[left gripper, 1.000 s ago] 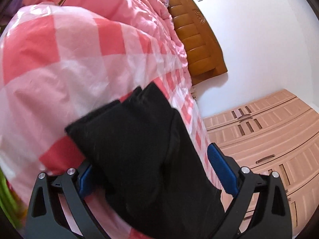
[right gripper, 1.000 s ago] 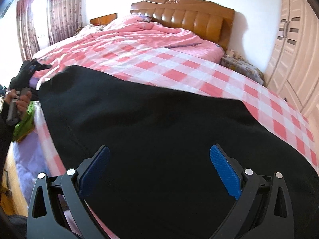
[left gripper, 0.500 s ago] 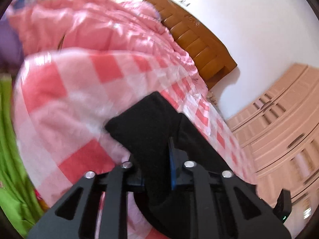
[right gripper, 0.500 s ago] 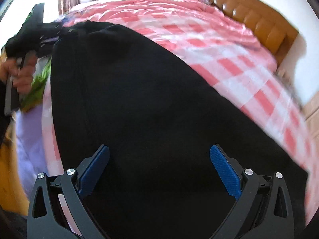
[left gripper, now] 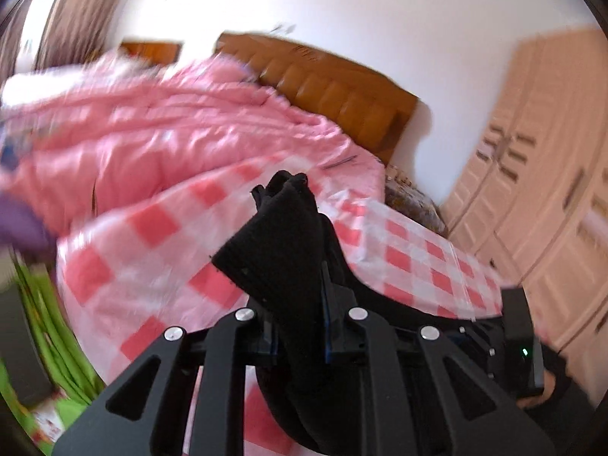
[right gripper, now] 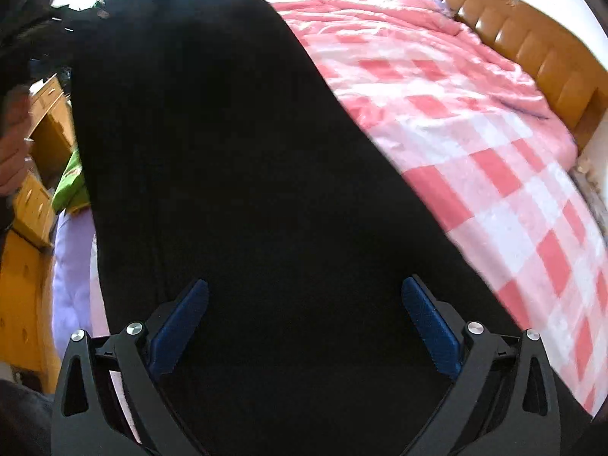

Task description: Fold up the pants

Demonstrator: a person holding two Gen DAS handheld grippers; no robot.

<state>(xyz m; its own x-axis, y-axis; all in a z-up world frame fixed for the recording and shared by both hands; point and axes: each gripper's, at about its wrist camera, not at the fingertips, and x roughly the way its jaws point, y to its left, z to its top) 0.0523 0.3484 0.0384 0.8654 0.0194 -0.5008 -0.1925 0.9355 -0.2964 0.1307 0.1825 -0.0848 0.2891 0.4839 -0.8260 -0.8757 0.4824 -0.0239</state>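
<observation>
Black pants (right gripper: 247, 190) lie across the pink checked bed and rise toward the upper left in the right wrist view. My left gripper (left gripper: 300, 326) is shut on a bunched end of the pants (left gripper: 281, 250), lifted above the bed. It also shows at the top left of the right wrist view (right gripper: 22, 19), with the hand holding it. My right gripper (right gripper: 304, 319) is open, its blue pads (right gripper: 429, 326) spread over the black fabric, gripping nothing.
The bed has a pink checked sheet (right gripper: 475, 144), a crumpled pink quilt (left gripper: 152, 129) and a brown padded headboard (left gripper: 342, 98). Beige wardrobe doors (left gripper: 551, 190) stand at the right. A wooden drawer unit (right gripper: 34, 197) and green packaging (left gripper: 45, 323) sit at the left bedside.
My left gripper closed on the pants' end and lifted it up off the bed. The fabric now rises toward it in the right wrist view. The right gripper stays open.
</observation>
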